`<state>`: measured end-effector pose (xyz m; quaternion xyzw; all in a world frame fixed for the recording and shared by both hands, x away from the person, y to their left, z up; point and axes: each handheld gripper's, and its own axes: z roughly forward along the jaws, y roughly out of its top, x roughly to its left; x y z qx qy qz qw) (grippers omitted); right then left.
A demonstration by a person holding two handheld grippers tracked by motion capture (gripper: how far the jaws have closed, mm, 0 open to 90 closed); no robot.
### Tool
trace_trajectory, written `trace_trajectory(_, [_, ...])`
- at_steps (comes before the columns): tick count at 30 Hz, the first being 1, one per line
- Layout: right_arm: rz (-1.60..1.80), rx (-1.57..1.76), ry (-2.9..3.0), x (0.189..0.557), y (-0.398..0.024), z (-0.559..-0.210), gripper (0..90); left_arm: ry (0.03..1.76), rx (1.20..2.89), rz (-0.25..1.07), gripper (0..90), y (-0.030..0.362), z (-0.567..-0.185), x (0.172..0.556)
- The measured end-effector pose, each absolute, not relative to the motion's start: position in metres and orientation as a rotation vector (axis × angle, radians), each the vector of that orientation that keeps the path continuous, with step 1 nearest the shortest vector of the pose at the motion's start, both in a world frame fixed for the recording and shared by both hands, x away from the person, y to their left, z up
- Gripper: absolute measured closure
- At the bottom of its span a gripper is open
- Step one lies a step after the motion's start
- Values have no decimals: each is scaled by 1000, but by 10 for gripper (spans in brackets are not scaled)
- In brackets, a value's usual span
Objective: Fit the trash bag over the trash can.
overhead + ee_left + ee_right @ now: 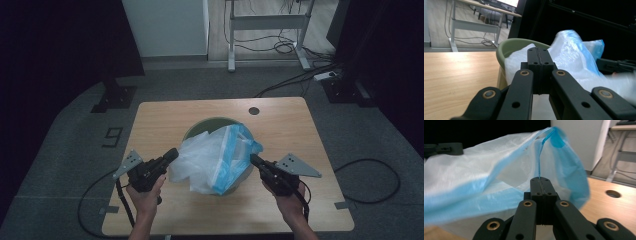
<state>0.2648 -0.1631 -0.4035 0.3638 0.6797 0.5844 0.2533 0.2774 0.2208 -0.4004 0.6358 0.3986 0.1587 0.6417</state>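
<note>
Bag [212, 157], white with a blue rim, sits half in the green bin [202, 126] between both grippers. Left gripper [171, 154] is clenched on its white edge; right gripper [254, 160] pinches the blue drawstring [539, 162]. Step: spreading the mouth. Next, probably, pull the rim outward and down over the bin's lip.

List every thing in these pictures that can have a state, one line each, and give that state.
bin bag: partly unfolded, draped over the bin, pinched at both sides.
green bin: upright on the table, not yet lined.
left gripper: shut on the bin bag.
right gripper: shut on the bin bag's blue drawstring.
</note>
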Motion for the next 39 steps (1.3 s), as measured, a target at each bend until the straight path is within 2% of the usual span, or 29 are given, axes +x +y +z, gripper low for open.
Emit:
trace_trajectory(9, [1506, 1013, 1797, 282, -177, -394, 891, 933, 1421, 398, 898, 221, -392, 298])
trace_trajectory(20, [1485, 998, 1700, 313, -179, -361, 891, 914, 1407, 412, 898, 221, -374, 321])
trace_trajectory(26, [1515, 951, 1680, 297, -179, -359, 891, 864, 1421, 409, 898, 225, -383, 301])
trace_trajectory(33, [1571, 928, 1716, 263, -182, -381, 890, 810, 1457, 356, 897, 233, -405, 273])
trace_trajectory(37, [1579, 875, 1745, 252, -181, -385, 891, 742, 1497, 322, 813, 231, -390, 269])
trace_trajectory(39, [1581, 861, 1753, 251, -179, -385, 891, 725, 1516, 340, 734, 227, -378, 271])
